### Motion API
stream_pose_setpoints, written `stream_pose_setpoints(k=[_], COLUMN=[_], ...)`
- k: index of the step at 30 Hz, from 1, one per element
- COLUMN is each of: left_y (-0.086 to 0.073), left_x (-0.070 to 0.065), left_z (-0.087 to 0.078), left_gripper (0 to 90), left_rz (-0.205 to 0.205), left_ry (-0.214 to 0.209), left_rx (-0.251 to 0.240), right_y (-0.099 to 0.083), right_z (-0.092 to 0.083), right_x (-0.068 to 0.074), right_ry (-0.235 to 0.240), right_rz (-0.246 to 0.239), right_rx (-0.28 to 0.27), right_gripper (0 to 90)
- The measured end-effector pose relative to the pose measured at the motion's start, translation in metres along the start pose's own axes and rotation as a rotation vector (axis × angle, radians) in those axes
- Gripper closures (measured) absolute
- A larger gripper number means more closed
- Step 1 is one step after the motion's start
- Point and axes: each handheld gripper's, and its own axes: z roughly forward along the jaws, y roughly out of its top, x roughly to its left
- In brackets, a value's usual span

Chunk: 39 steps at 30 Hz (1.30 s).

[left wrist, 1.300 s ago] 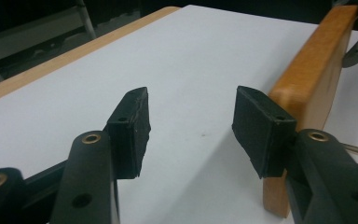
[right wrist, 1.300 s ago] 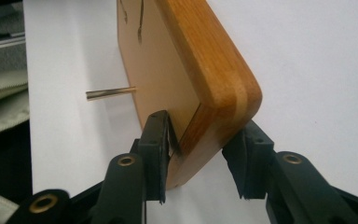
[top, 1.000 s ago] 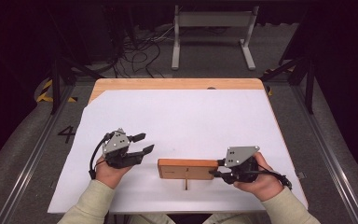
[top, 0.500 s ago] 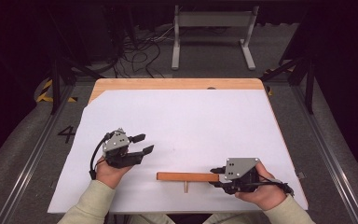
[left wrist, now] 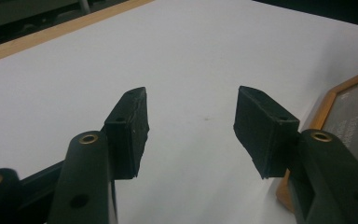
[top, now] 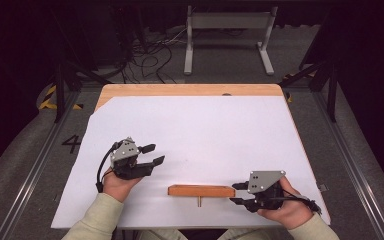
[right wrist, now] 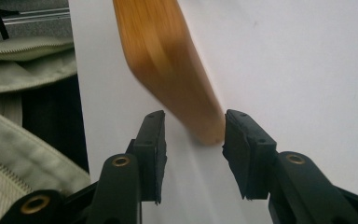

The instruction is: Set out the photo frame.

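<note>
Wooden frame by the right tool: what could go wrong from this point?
1. The wooden frame stands on its thin edge near the table's front edge; with the right tool's jaws just opening off its end, it may tip flat or slide off.
2. The small peg under it looks like slim support.
3. The left tool hangs open, apart from the frame, too far to steady it.

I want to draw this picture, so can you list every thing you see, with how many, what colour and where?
wooden frame: 1, orange-brown, standing on edge near the table's front edge, a small peg below it
white sheet: 1, white, covering the table
table: 1, light wood, its far edge showing
metal stand: 1, grey, on the floor behind the table
cables: several, black, on the floor
left gripper: 1, black, open, over the sheet
right gripper: 1, black, jaws just opening, at the frame's end
</note>
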Motion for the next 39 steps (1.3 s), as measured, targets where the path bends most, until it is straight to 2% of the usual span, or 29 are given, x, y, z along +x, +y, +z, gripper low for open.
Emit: stream_pose_setpoints(k=[1, 2, 3, 4, 7, 10, 12, 15, 16, 26, 30, 33, 35, 37, 39], left_y=[0.000, 0.000, 0.000, 0.000, 0.000, 0.001, 0.000, -0.001, -0.001, -0.002, -0.003, -0.004, -0.005, -0.006, -0.006], left_x=[0.000, 0.001, 0.001, 0.000, 0.000, -0.001, -0.001, 0.001, 0.001, 0.002, 0.003, 0.003, 0.004, 0.005, 0.005], left_z=[0.000, 0.000, 0.000, 0.001, 0.002, 0.004, 0.004, 0.004, 0.004, 0.003, 0.002, 0.002, 0.001, 0.000, -0.001], left_gripper=[44.8, 44.8, 44.8, 44.9, 45.0, 45.1, 45.1, 45.2, 45.2, 45.4, 45.5, 45.5, 45.6, 45.6, 45.8], left_rz=[0.000, -0.001, -0.004, -0.008, -0.012, 0.000, -0.002, -0.014, -0.014, -0.018, -0.018, -0.026, -0.027, -0.030, -0.031], left_ry=[0.001, 0.001, 0.001, 0.002, 0.002, -0.002, -0.002, 0.001, 0.001, 0.002, 0.005, 0.005, 0.009, 0.007, 0.007], left_rx=[-0.002, -0.001, -0.003, 0.002, 0.009, 0.012, 0.013, 0.012, 0.012, 0.016, 0.017, 0.017, 0.016, 0.018, 0.017], right_y=[-0.004, -0.006, -0.006, -0.012, -0.014, -0.014, -0.015, -0.016, -0.016, -0.012, -0.002, 0.003, 0.010, 0.011, 0.015], right_z=[0.000, 0.001, 0.001, 0.004, 0.010, 0.023, 0.030, 0.035, 0.035, 0.044, 0.054, 0.058, 0.067, 0.070, 0.077], right_x=[0.000, 0.000, 0.000, 0.001, 0.004, 0.006, 0.005, 0.000, 0.000, -0.028, -0.050, -0.056, -0.067, -0.070, -0.079], right_ry=[0.002, 0.008, 0.008, 0.043, 0.070, 0.068, 0.065, 0.041, 0.041, 0.007, -0.020, -0.022, -0.023, -0.026, -0.023], right_rz=[0.019, 0.038, 0.038, 0.067, 0.061, 0.060, 0.063, 0.103, 0.103, 0.191, 0.228, 0.232, 0.245, 0.249, 0.274], right_rx=[0.010, 0.017, 0.017, 0.037, 0.048, 0.051, 0.054, 0.039, 0.039, 0.010, -0.006, -0.004, -0.008, -0.009, -0.016], right_gripper=[60.9, 66.5, 66.5, 79.7, 85.0, 89.0, 90.0, 90.0, 90.0, 90.0, 90.0, 90.0, 90.0, 90.0, 90.0])
